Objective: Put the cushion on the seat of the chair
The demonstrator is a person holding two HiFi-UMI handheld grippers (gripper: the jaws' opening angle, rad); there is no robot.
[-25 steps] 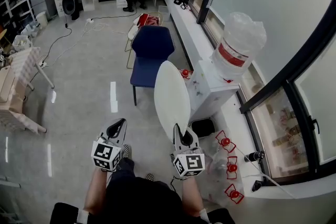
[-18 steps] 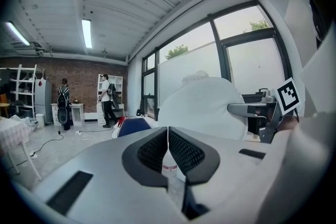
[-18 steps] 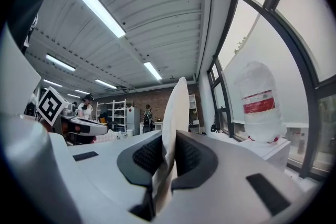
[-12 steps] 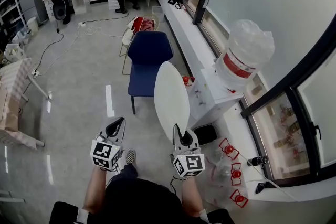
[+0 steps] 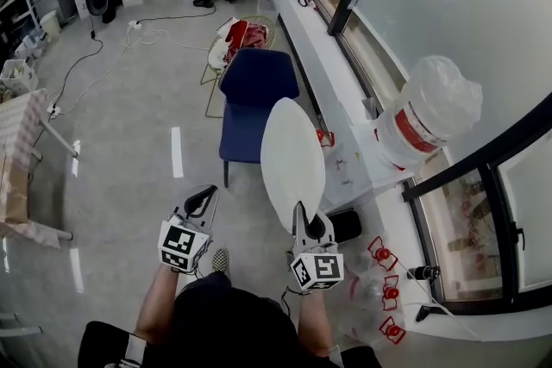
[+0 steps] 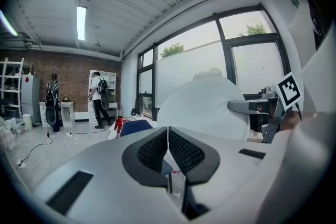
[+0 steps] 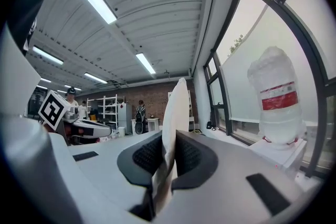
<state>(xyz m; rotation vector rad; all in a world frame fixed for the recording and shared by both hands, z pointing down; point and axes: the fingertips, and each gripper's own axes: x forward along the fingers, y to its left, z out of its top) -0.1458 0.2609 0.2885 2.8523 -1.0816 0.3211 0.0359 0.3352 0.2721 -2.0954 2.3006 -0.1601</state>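
Before the chair, smooth white oval cushion was clamped edgewise by right gripper, long axis chairward, left gripper clenched.

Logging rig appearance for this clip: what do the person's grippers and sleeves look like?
Both the left gripper and right gripper have pale grey bodies, black ribbed pads and a cube of black-and-white square markers. Forearms are uncovered; clothing is dark.
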